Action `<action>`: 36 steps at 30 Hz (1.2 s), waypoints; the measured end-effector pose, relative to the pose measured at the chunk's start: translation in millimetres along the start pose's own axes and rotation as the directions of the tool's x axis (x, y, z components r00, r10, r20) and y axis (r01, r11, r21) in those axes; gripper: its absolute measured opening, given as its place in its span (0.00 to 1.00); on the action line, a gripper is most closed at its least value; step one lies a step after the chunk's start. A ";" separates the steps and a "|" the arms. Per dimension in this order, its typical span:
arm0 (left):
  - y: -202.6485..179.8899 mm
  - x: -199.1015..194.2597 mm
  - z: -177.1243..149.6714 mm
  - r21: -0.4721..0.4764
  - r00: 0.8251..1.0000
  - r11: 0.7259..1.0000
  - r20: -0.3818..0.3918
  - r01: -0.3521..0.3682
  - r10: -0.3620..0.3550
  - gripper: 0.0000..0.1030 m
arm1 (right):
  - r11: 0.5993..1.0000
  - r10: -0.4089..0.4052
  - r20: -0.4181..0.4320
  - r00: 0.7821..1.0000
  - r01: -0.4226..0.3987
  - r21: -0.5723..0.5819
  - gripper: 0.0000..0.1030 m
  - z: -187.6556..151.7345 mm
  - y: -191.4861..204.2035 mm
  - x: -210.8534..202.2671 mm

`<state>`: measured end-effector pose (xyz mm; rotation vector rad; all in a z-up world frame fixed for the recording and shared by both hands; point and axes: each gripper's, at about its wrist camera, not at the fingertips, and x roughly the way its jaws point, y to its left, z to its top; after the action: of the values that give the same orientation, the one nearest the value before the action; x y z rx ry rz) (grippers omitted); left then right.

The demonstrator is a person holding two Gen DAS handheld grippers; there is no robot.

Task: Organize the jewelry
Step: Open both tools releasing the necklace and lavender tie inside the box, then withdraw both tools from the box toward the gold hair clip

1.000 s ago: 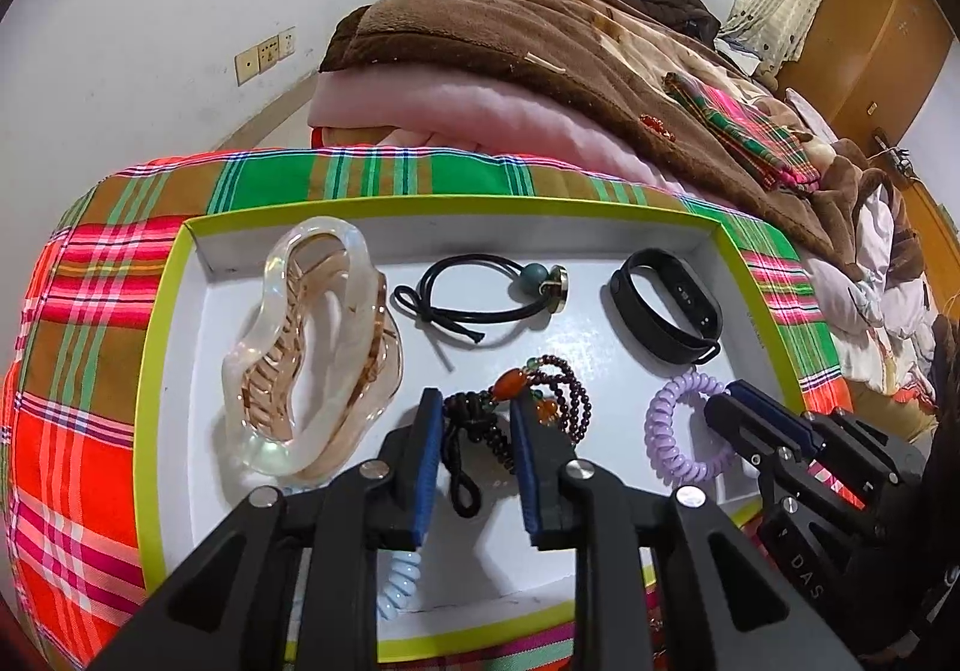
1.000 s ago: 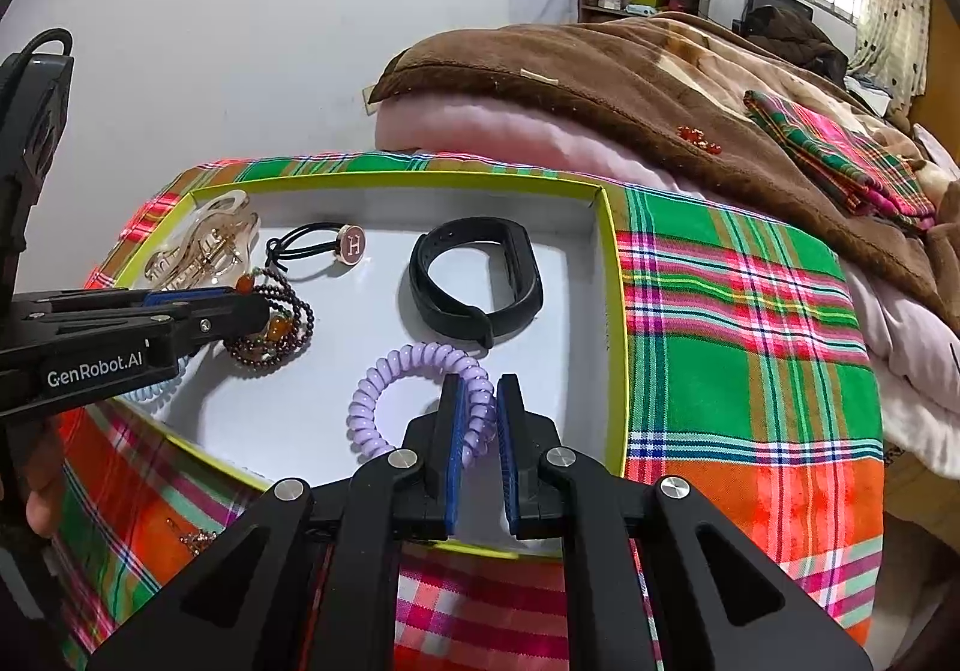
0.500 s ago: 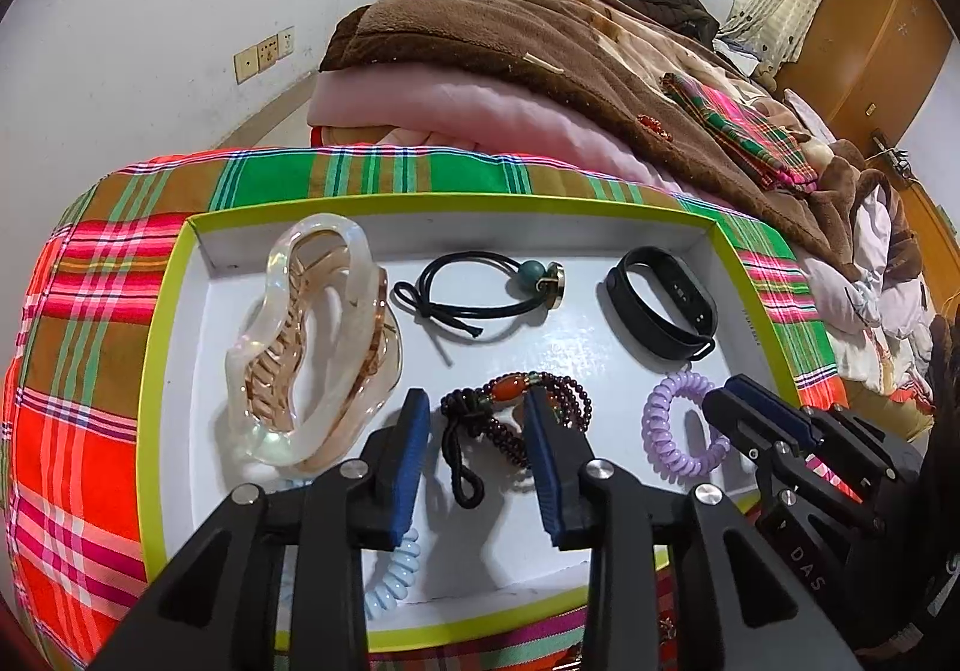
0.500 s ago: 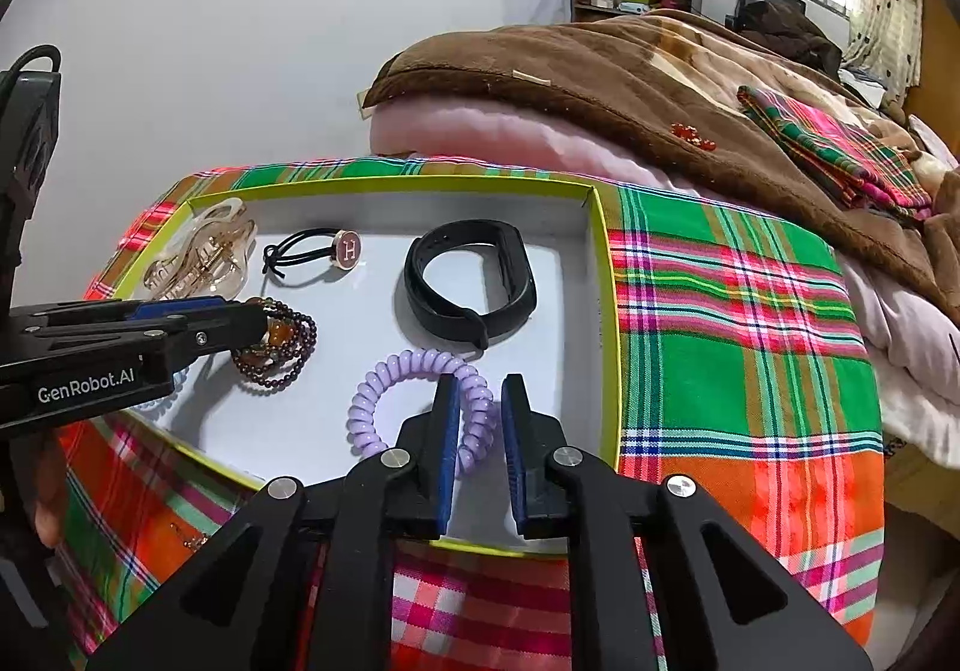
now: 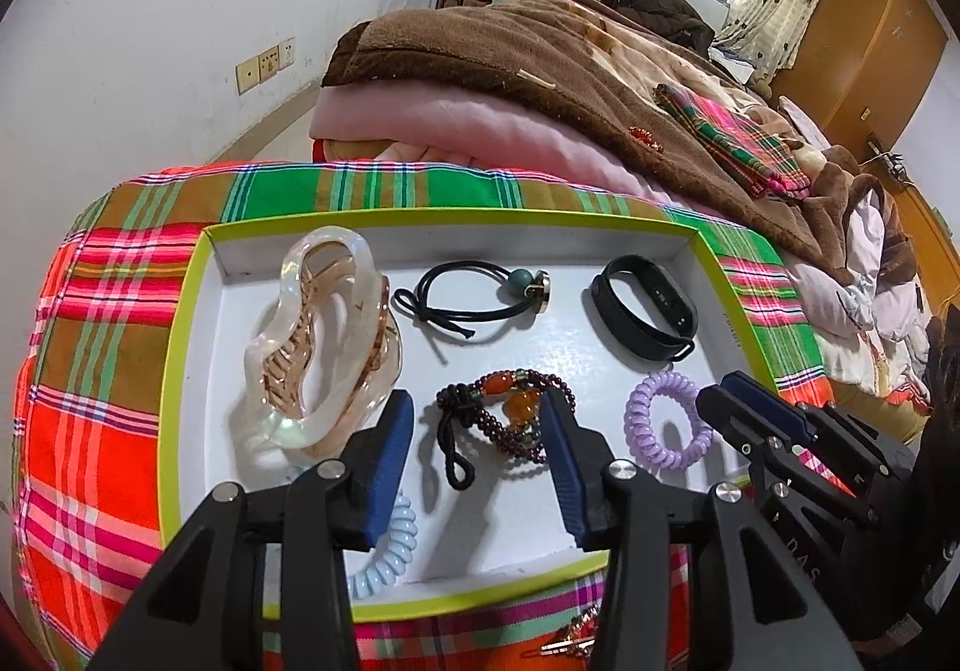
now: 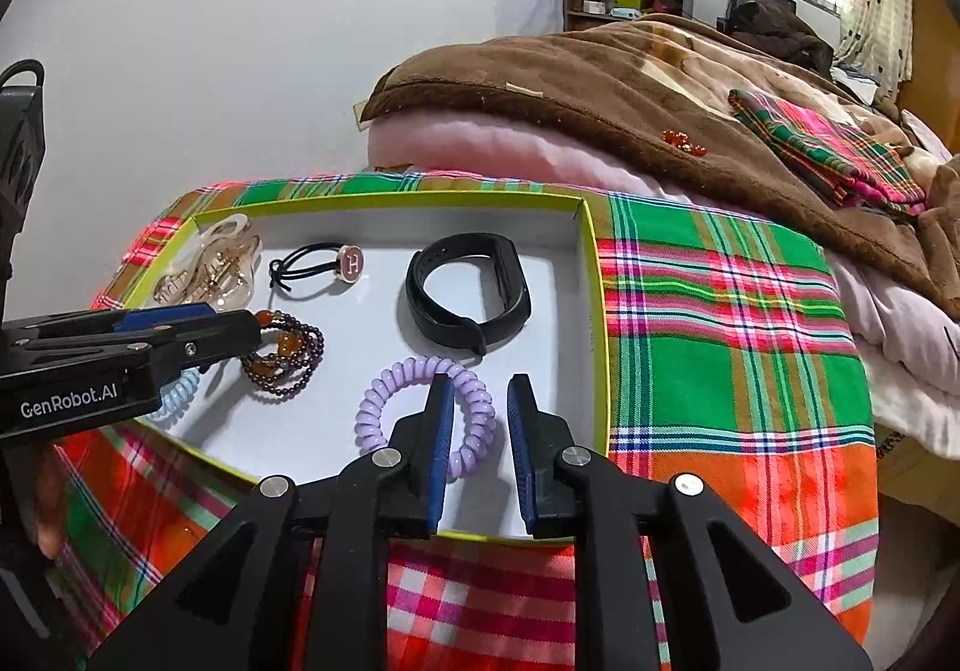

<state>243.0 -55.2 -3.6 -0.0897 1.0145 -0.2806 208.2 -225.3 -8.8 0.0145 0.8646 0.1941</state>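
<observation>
A white tray with a lime rim (image 5: 180, 311) (image 6: 594, 311) holds a clear hair claw (image 5: 324, 347), a black hair tie with a round charm (image 5: 474, 293) (image 6: 324, 266), a black wristband (image 5: 645, 308) (image 6: 471, 293), a dark beaded bracelet with orange beads (image 5: 510, 419) (image 6: 285, 353), a purple coil tie (image 5: 663, 428) (image 6: 420, 407) and a pale blue coil tie (image 5: 384, 551). My left gripper (image 5: 477, 431) is open, its jaws either side of the beaded bracelet, which lies on the tray. My right gripper (image 6: 477, 413) is open, its jaws apart over the purple coil.
The tray lies on a plaid cloth (image 6: 720, 341). A pink quilt and brown blanket (image 5: 540, 71) are piled behind it. A small gold hair clip (image 5: 570, 641) lies on the cloth in front of the tray.
My left gripper has opened, let go of the beaded bracelet and drawn back. My right gripper has opened from nearly shut and lifted slightly off the purple coil.
</observation>
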 end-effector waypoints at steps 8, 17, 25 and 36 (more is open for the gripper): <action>-4.6 -20.3 -5.1 0.007 0.999 1.000 0.037 -0.002 0.002 0.49 | 1.000 0.001 0.027 1.000 -0.001 0.007 0.30 -2.0 3.0 -17.1; -5.9 -46.8 -19.2 0.000 0.997 1.000 0.080 0.007 -0.007 0.52 | 1.000 0.011 0.072 0.997 -0.012 0.019 0.42 -10.5 4.5 -44.6; -10.1 -68.3 -46.1 0.016 0.995 1.000 0.101 0.020 -0.022 0.53 | 0.999 0.022 0.119 0.993 -0.027 0.039 0.42 -29.7 0.9 -75.6; -12.9 -72.5 -82.8 0.012 0.994 0.997 0.077 0.080 -0.081 0.55 | 0.999 0.012 0.164 0.986 -0.020 0.045 0.46 -59.5 -5.8 -97.2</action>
<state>134.4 -43.3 15.1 -0.1330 0.9341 -0.3522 102.6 -251.9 25.4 0.0799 0.7047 0.1850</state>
